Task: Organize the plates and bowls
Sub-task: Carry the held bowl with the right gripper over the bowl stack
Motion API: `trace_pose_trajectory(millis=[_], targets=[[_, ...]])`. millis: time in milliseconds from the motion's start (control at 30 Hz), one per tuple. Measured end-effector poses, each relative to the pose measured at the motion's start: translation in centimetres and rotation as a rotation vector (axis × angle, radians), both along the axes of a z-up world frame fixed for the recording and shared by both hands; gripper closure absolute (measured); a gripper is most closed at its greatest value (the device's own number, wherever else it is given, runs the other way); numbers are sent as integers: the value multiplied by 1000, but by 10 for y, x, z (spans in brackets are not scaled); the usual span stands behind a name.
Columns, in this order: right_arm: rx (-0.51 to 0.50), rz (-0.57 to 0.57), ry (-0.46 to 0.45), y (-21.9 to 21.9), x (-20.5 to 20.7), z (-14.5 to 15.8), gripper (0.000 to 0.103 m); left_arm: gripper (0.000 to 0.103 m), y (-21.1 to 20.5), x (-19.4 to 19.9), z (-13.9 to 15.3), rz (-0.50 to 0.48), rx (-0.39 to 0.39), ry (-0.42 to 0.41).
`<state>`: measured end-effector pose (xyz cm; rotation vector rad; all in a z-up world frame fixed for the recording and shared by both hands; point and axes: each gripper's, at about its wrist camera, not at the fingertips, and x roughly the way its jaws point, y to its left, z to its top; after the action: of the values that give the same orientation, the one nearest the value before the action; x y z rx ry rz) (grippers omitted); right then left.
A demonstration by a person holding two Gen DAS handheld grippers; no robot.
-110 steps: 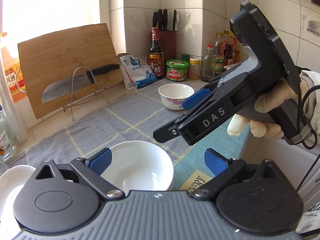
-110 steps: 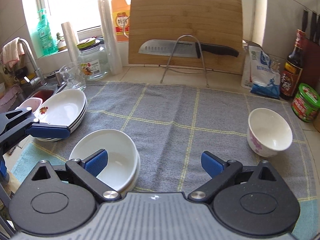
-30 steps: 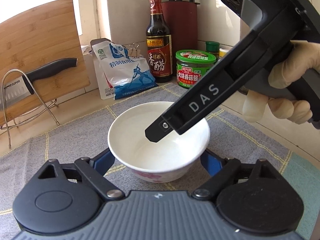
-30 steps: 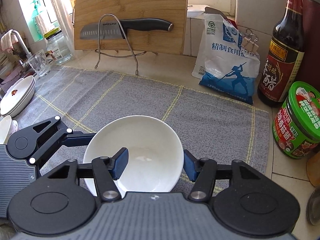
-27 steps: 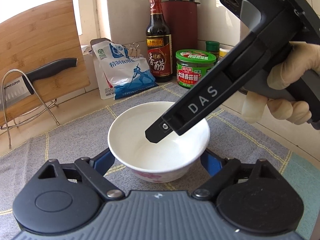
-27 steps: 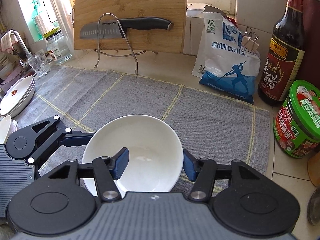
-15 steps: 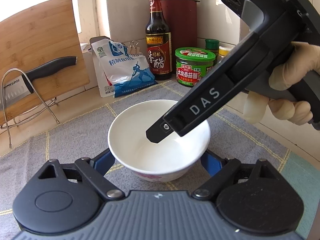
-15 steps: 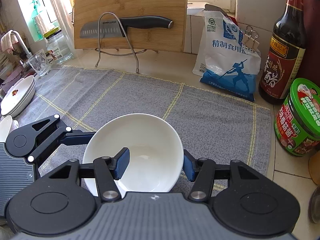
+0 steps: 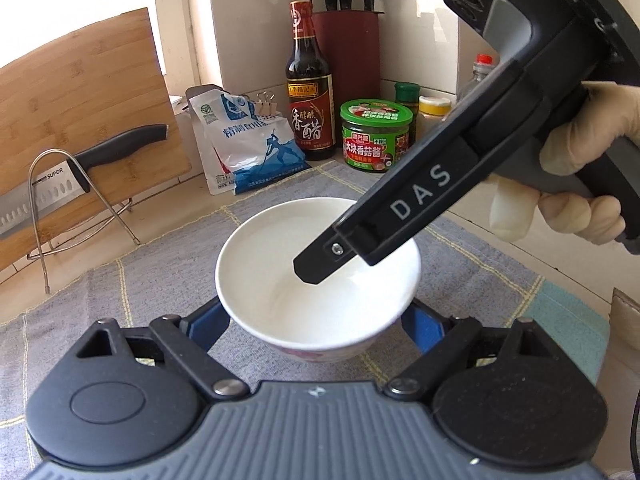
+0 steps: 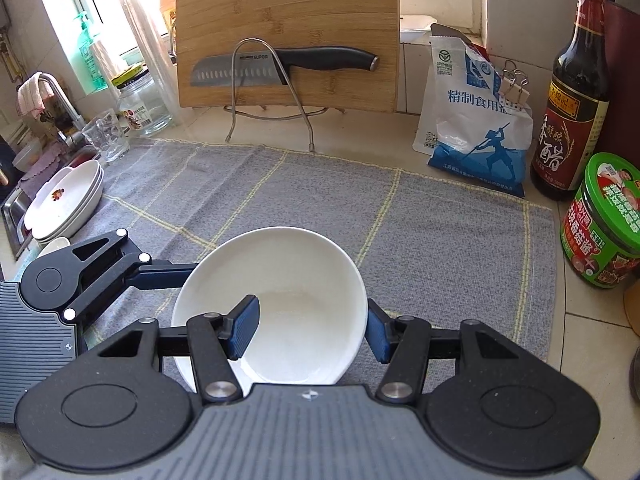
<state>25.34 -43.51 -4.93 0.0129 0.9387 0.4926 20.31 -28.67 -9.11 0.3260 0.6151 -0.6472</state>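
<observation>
Bowl (image 10: 280, 300): sitting on the grey cloth (image 10: 440, 232), small, white, with a flower print low on its outer wall.
Handling: looking like glazed ceramic, so stiff, smooth and likely slippery, and breakable if dropped; the rim and wall are offering the surest hold.
Right gripper (image 10: 306, 330): straddling the bowl's wall, one finger inside and one outside; whether it is already pinching is not readable.
Left gripper (image 9: 316, 322): spreading wide, its blue pads flanking the bowl's outer sides, apparently not pressing.
Left wrist view: showing the gloved hand (image 9: 576, 184) working the right gripper's handle, and the knife block (image 9: 346, 60).
Right wrist view: showing the stacked plates (image 10: 66, 204) by the sink (image 10: 16, 216), well apart from the bowl.
</observation>
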Motion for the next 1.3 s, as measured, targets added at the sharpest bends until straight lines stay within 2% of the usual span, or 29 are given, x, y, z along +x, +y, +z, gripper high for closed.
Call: trace_pose_trajectory(millis=[633,1000,1300], targets=[[16,25,-12,77,-43,34,42,11,77,-50,39,7,-4,-8],[23,65,-29,129,-53,48,42,11,127,-70,59,38,-7,-18],[31,114,-40,172,-54,53,42,11,164,-77,64,85,-7,-20]])
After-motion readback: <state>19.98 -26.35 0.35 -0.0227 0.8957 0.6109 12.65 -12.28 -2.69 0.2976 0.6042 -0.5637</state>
